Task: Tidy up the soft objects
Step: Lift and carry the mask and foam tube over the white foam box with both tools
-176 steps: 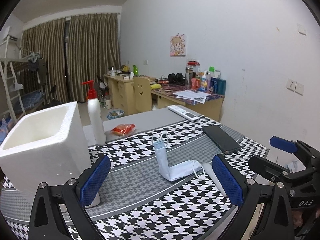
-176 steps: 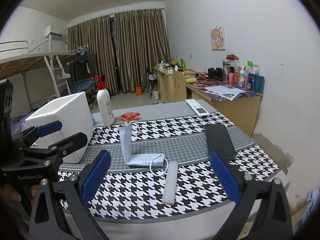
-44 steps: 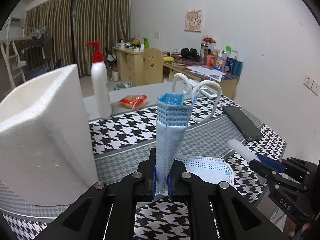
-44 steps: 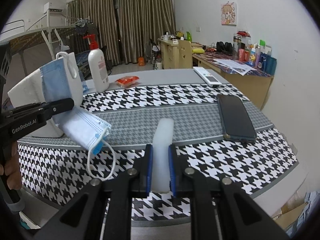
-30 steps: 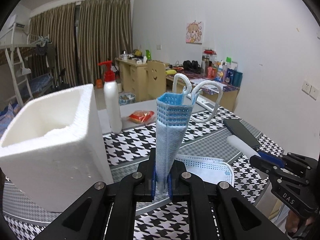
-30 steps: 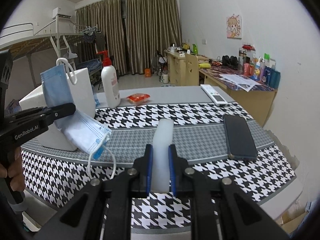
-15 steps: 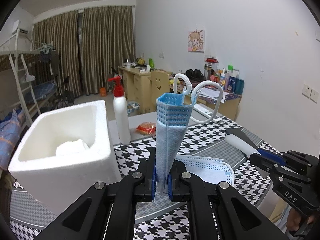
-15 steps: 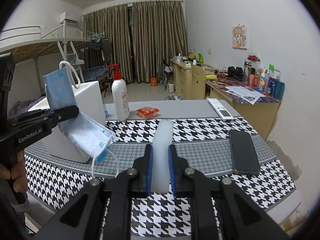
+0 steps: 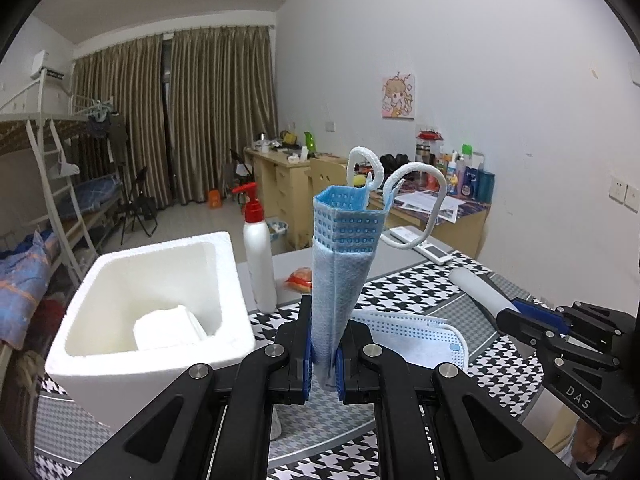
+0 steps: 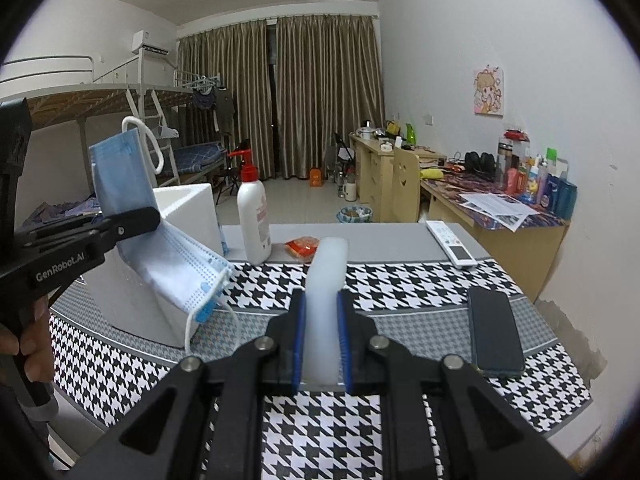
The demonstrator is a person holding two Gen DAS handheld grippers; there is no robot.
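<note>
My left gripper (image 9: 323, 364) is shut on a folded blue face mask (image 9: 340, 256), held up above the table, its ear loops on top. The mask also shows in the right wrist view (image 10: 132, 208), hanging from the left gripper (image 10: 132, 218). My right gripper (image 10: 321, 344) is shut on a white foam strip (image 10: 326, 280), also seen in the left wrist view (image 9: 478, 286). A white foam box (image 9: 160, 300) stands at the left with a white soft piece (image 9: 168, 326) inside; it also shows in the right wrist view (image 10: 192, 208).
A white pump bottle (image 10: 253, 216) and a red-orange packet (image 10: 301, 246) stand behind the box. A black phone (image 10: 494, 330) and a remote (image 10: 450, 242) lie at the right on the houndstooth tablecloth (image 10: 400, 280). Desks, a bunk bed and curtains are beyond.
Both grippers have risen with their loads. The left one now looks down into the foam box, and the white piece inside shows more fully.
</note>
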